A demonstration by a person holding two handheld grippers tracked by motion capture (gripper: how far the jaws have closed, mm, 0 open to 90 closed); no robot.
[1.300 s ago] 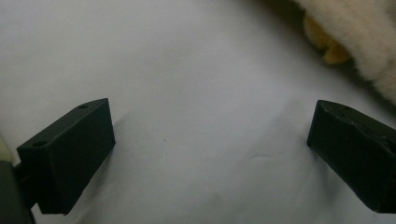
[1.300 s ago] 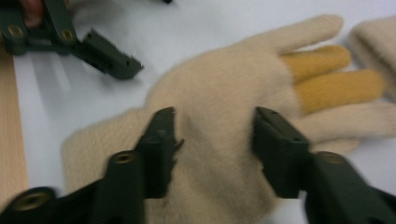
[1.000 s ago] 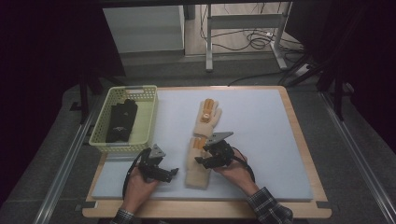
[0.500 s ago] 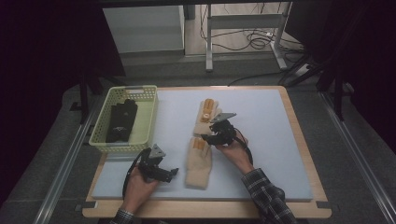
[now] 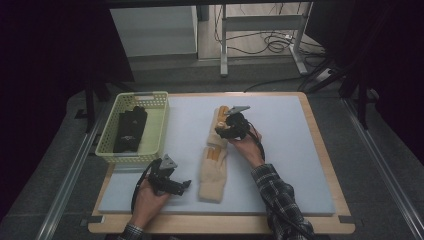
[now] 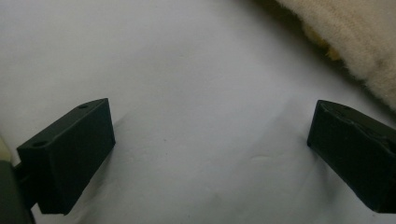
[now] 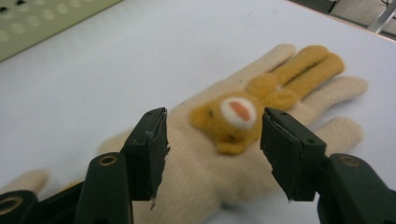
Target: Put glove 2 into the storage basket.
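Cream fleece glove with an orange bear patch (image 7: 243, 140) lay under our right gripper (image 7: 212, 154), jaws apart, having just been opening, nothing clamped. Our left gripper (image 6: 210, 154) sat released on the white table mat (image 6: 187, 70), beside the nearer matching cream glove (image 5: 212, 170).

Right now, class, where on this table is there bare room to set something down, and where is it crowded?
Bare mat lies to the right of the two cream gloves, out to the wooden edge, and between the green basket and the far glove. It is crowded mid-table, where the right gripper hovers over that glove, and at the near glove beside the left gripper.
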